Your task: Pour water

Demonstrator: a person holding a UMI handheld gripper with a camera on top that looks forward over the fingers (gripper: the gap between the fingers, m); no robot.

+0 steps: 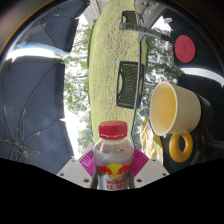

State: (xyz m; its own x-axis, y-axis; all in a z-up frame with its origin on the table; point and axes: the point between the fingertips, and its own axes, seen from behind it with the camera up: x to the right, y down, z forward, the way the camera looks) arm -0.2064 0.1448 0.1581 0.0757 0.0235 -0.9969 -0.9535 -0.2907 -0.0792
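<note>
A small clear bottle [114, 160] with a pink cap and a red-and-yellow label stands upright between my fingers. Both magenta pads [92, 163] press against its sides, so my gripper [114, 168] is shut on the bottle. Ahead and to the right a pale yellow mug [172, 108] lies tilted with its mouth facing me, on a tablecloth [100, 70] printed with trees. The bottle's lower part is hidden below my fingers.
A yellow ring-shaped object [181, 146] lies just in front of the mug. A dark rectangular item [127, 84] rests beyond the bottle. A red round lid [185, 45] sits farther back on the right. A large dark umbrella [35, 95] fills the left side.
</note>
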